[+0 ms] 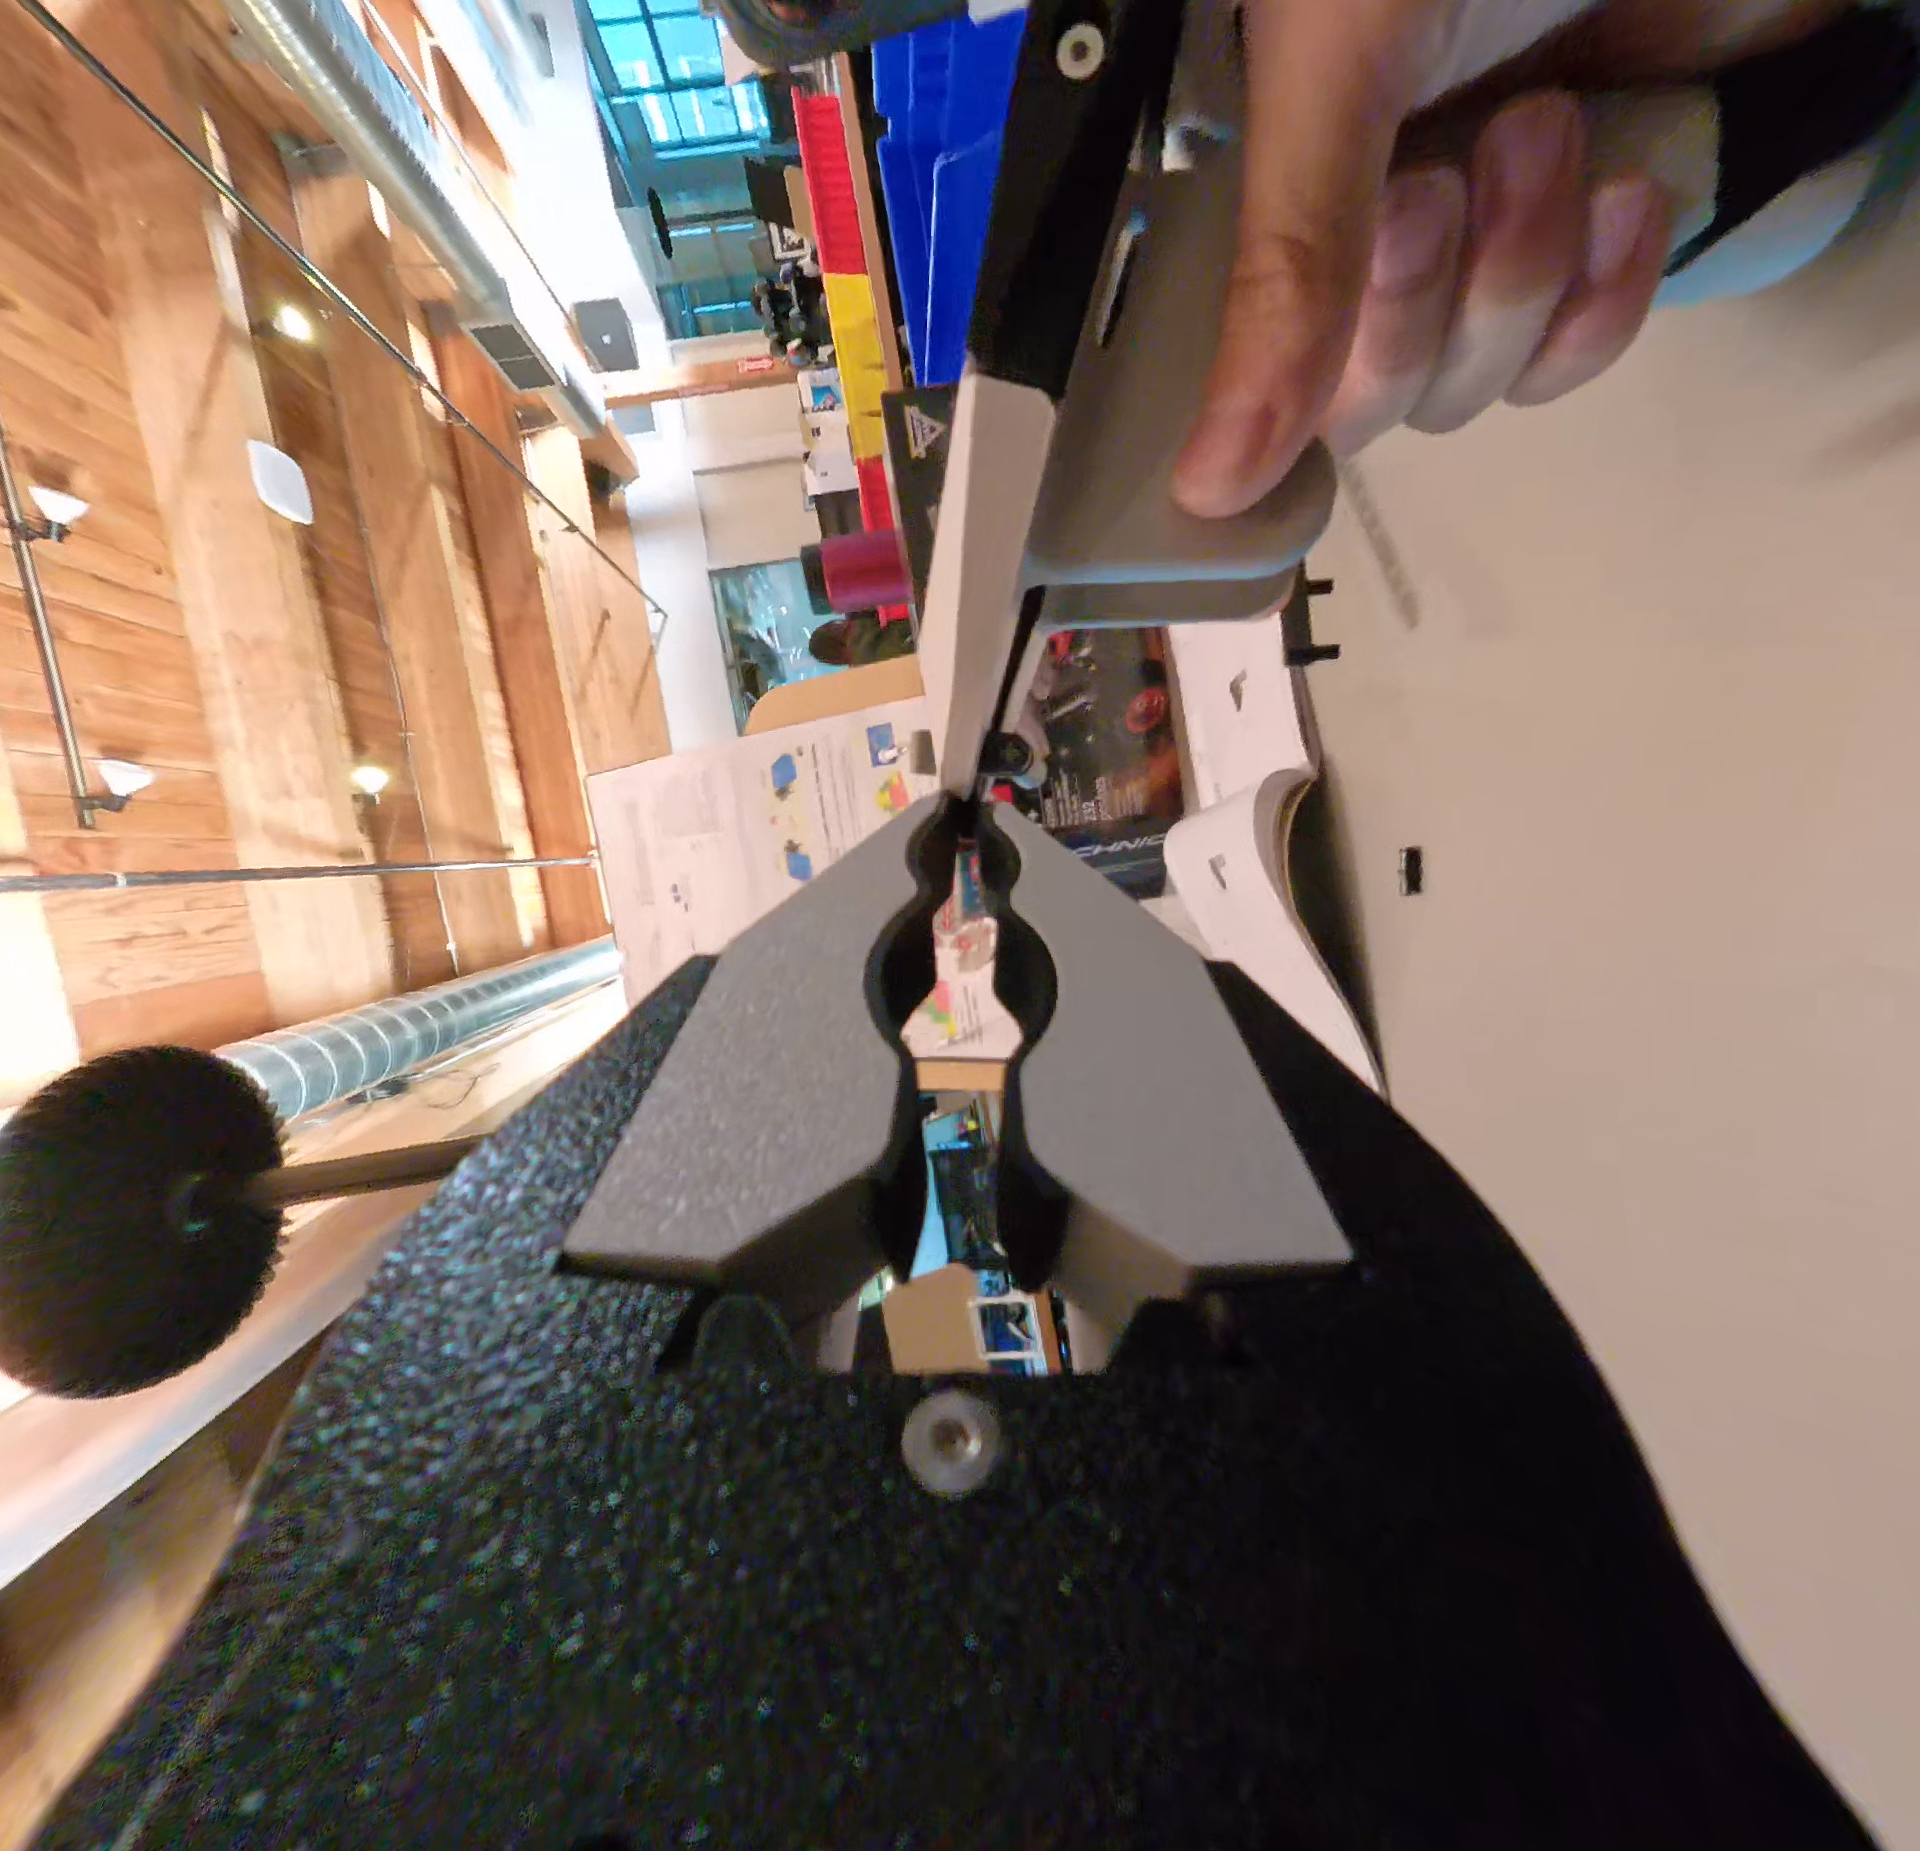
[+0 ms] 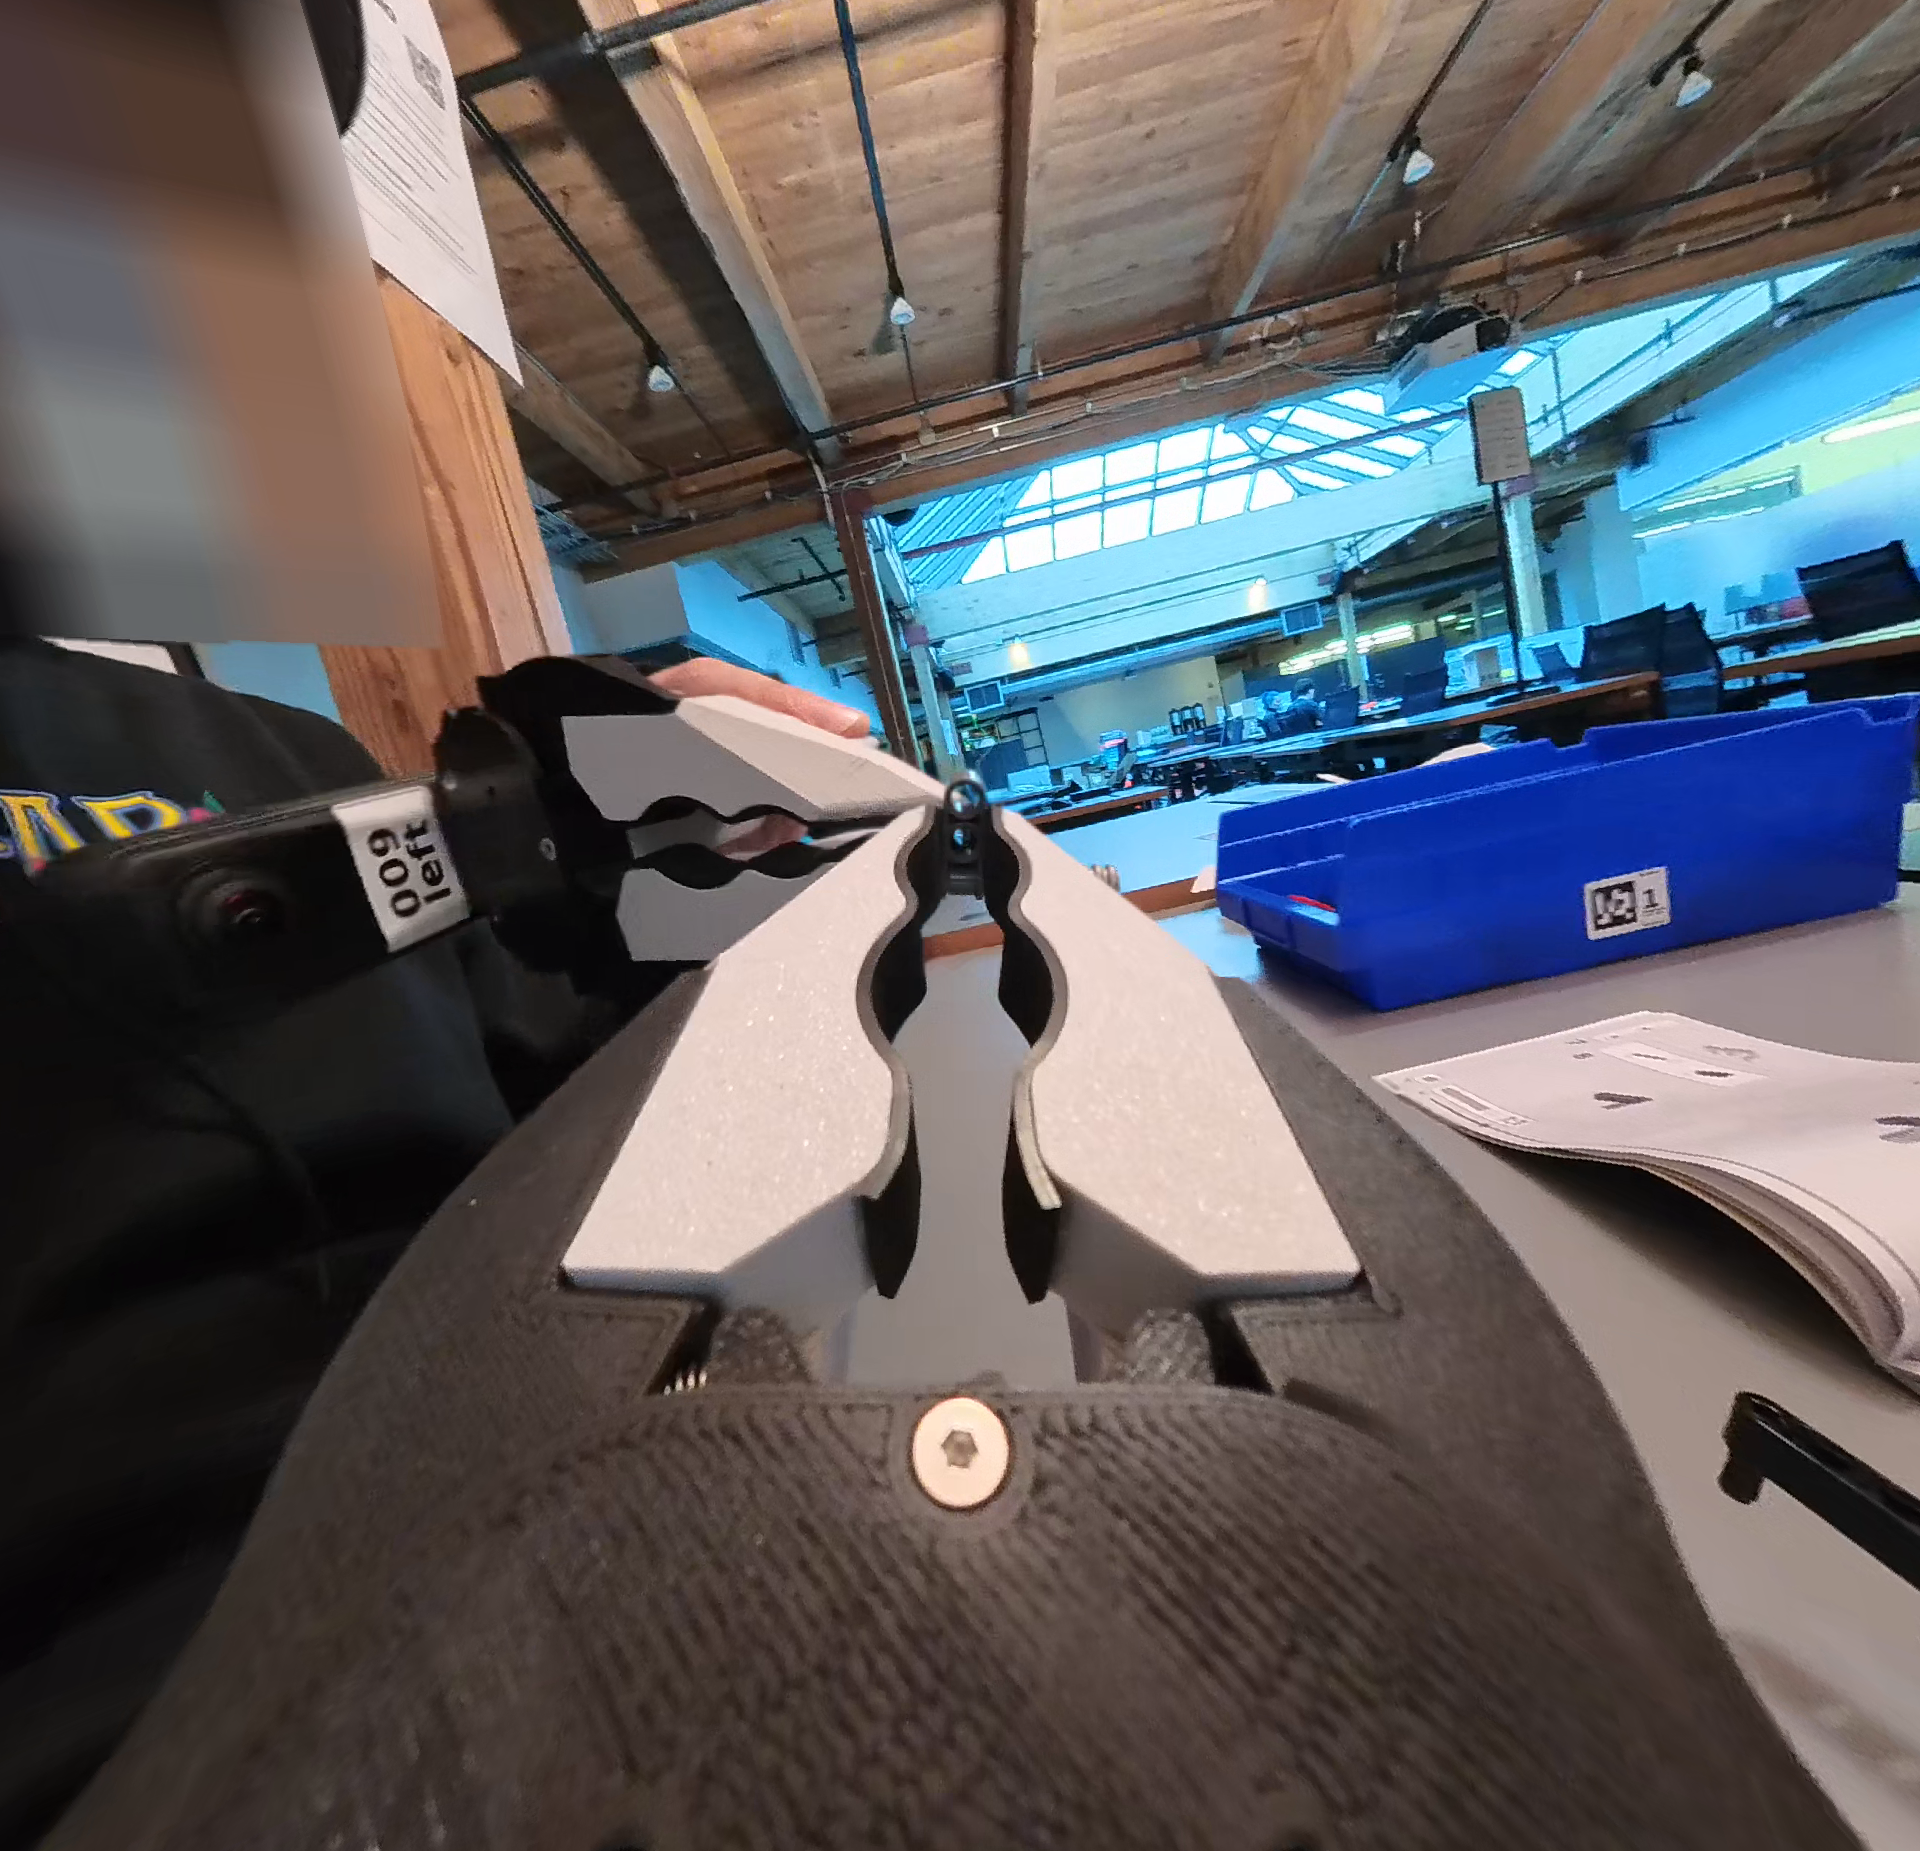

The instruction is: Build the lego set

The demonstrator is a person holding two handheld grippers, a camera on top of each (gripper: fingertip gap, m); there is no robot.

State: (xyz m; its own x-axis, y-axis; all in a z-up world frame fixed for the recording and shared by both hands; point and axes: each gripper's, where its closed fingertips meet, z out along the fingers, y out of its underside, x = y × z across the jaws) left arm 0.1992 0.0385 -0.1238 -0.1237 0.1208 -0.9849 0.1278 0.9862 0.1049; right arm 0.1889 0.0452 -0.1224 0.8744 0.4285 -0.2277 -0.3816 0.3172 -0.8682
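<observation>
My left gripper [image 1: 963, 814] is shut, its tips pinching a thin black lego piece [image 1: 968, 822]. My right gripper [image 2: 961, 814] is shut on a small black lego connector [image 2: 961, 851] held in the air above the table. The two grippers meet tip to tip. In the left wrist view the right gripper [image 1: 971, 752] comes in from above, held by a hand [image 1: 1455, 274], with a black part [image 1: 1006, 757] at its tip. In the right wrist view the left gripper [image 2: 904, 809] reaches in from the left. How the pieces join is hidden between the tips.
A blue bin [image 2: 1558, 866] stands on the grey table [image 2: 1403, 1230] at the right. An open instruction booklet [image 2: 1714, 1126] lies near it. A black lego beam [image 2: 1808, 1479] lies at the right edge. The lego box [image 1: 1117, 752] and small black parts [image 1: 1410, 869] show in the left wrist view. Left and right tips are no more than a few centimetres apart. The black lego beam [image 2: 1808, 1479] is about 15 centimetres from both grippers' fingertips.
</observation>
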